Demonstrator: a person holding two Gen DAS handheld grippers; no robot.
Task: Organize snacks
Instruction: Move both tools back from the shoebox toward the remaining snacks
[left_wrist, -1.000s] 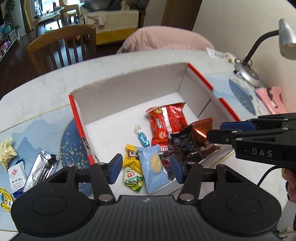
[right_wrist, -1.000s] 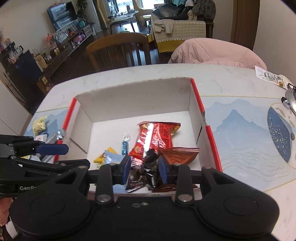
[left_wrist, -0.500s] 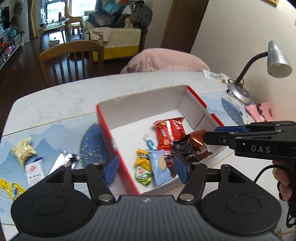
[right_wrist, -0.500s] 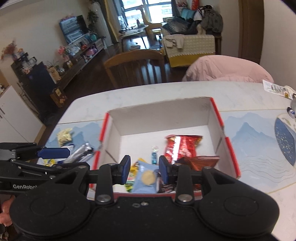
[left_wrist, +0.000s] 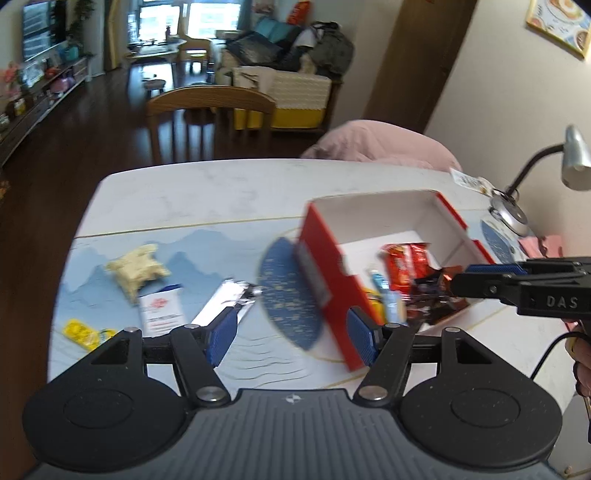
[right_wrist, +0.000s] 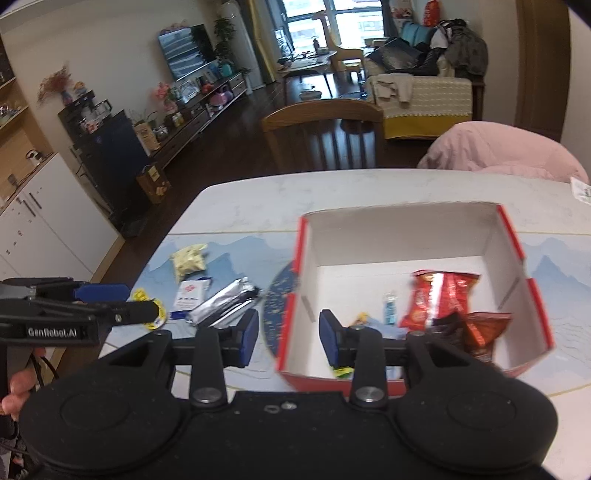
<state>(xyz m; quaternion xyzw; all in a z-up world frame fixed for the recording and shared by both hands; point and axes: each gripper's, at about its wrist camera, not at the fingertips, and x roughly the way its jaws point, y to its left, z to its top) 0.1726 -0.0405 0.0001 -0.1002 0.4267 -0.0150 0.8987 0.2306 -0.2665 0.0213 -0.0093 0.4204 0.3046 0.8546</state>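
Left gripper (left_wrist: 291, 338): fingers (left_wrist: 221, 334) spread wide, blue pads well apart, nothing between them and nothing touched. It is held above the near edge of the bench (left_wrist: 221, 195), looking forward over the loose snacks and the box's left wall. In the right wrist view the same tool enters from the left edge (right_wrist: 122, 302), level, its tip over the yellow packet (right_wrist: 147, 306).

Right gripper (right_wrist: 284, 338): fingers (right_wrist: 248, 336) parted to a moderate gap, empty, no contact. It is held above the near left corner of the red-and-white box (right_wrist: 402, 236). In the left wrist view it enters from the right (left_wrist: 480, 277), level, its tip over the box's near right part.

Task items: inside the box lie a red bag (right_wrist: 439, 299), a dark brown bag (right_wrist: 484, 328), a small blue candy (right_wrist: 389, 306) and further packets at the near wall, partly hidden. On the bench left of the box lie a silver foil pack (right_wrist: 221, 304), a white sachet with red mark (right_wrist: 190, 293), a pale yellow crumpled pack (right_wrist: 190, 258) and the yellow packet. Left view is motion-blurred.

Change from earlier frames: both grippers have pulled back and up from the box and turned leftward; a second ago each looked straight into the box. The right fingers stand wider apart than before; the left fingers were already spread.
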